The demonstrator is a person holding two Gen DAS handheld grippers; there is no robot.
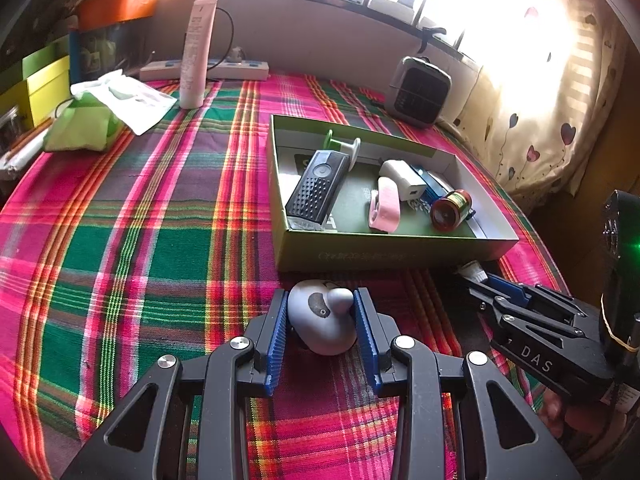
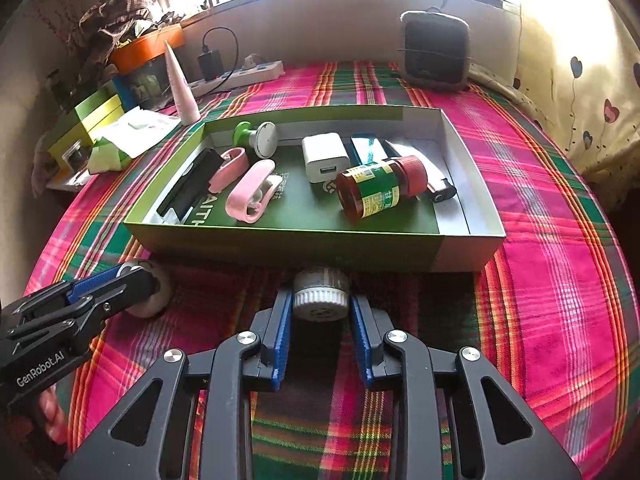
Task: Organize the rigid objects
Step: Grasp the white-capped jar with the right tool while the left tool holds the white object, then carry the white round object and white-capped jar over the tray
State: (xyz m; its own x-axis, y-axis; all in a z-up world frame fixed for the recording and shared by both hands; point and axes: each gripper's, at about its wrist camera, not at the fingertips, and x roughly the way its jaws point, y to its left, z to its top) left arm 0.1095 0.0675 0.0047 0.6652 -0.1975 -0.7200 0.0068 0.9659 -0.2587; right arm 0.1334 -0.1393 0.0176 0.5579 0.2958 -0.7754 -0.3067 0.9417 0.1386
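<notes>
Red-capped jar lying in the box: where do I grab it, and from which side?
Grip the jar across its labelled body, coming down from above. It lies on its side, cap toward the lighter, so the round body gives the pads two opposite faces. The box walls block a level approach, and the charger sits close behind, so keep the fingers clear of it.

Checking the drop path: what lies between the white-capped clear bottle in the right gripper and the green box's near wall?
Only bare plaid cloth separates bottle from box wall, in the right wrist view.
</notes>
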